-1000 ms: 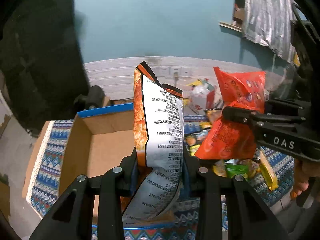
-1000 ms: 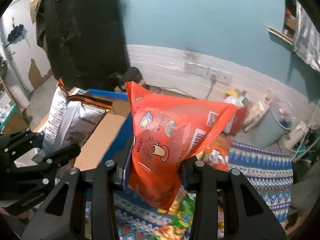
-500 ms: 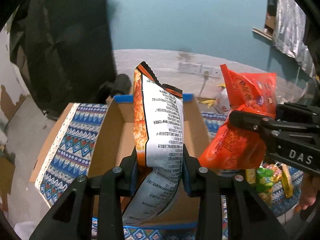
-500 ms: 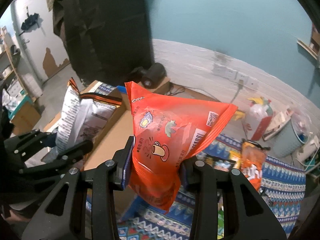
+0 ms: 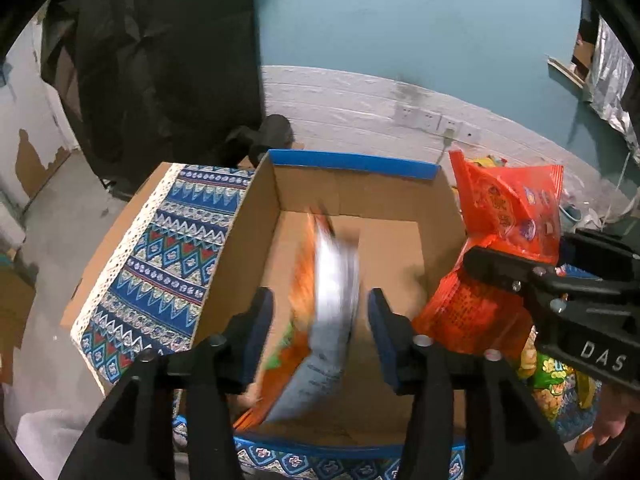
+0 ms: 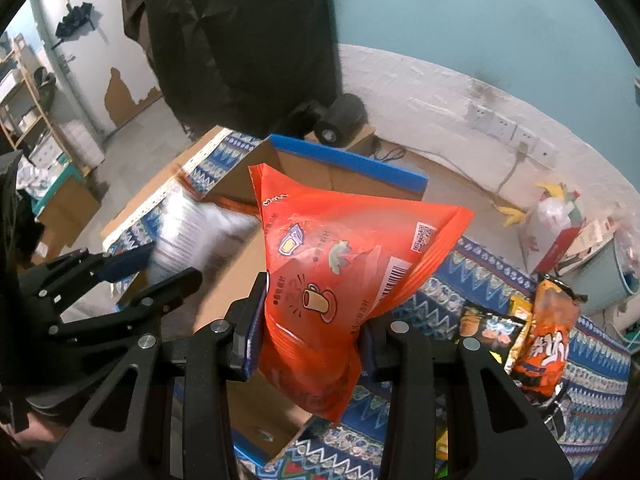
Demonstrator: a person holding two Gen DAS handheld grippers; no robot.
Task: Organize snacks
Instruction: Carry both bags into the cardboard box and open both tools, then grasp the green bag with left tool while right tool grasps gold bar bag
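Silver bag [image 5: 334, 280] motion-blurred above box [image 5: 248, 240]

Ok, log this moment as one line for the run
left gripper: just opened, silver bag dropping into cardboard box | right gripper: shut on orange bag

Readable lettering — only one clear word

White capitals "DAS" stand on the black body of the right gripper [image 5: 520, 258], seen in the left wrist view. The red snack bag [image 6: 344, 280] it holds carries a QR code, a barcode and a drawn cup, with small print too fine to read. The white-and-orange bag [image 5: 328, 312] between the left gripper's [image 5: 320, 328] fingers has printed lines — all smeared by blur. The orange packet [image 6: 546, 344] lying on the patterned cloth [image 6: 472, 268] shows large white characters that cannot be made out.
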